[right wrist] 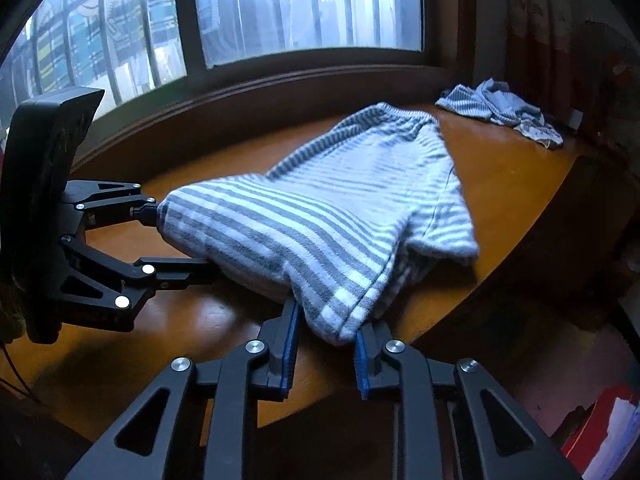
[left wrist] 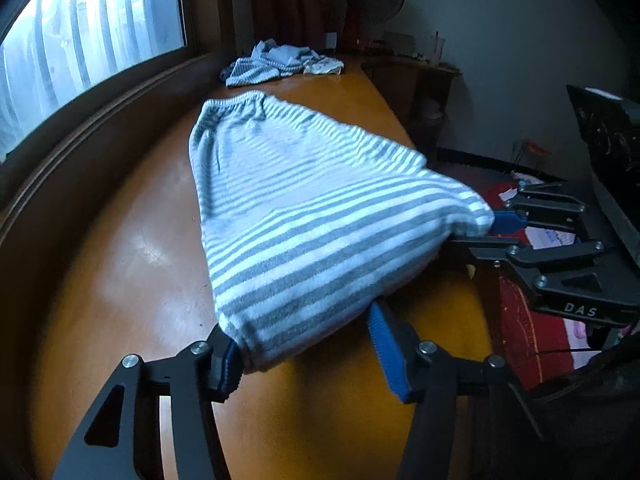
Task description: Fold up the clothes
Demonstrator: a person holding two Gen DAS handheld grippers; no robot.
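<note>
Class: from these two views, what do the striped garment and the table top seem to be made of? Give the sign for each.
Striped garment: soft knit or fleece-like cloth, matte; it drapes, bunches and looks fuzzy. Table top: probably varnished wood or laminate, orange-brown; it is smooth and throws glossy window reflections.

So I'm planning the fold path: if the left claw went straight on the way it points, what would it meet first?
The striped garment, whose near hem already sits between the left claw fingers. Past that the line likely meets the table; depth is unclear.

Black linkage tool (left wrist: pixel 312 356) with blue ribbed pads, silver screws.
</note>
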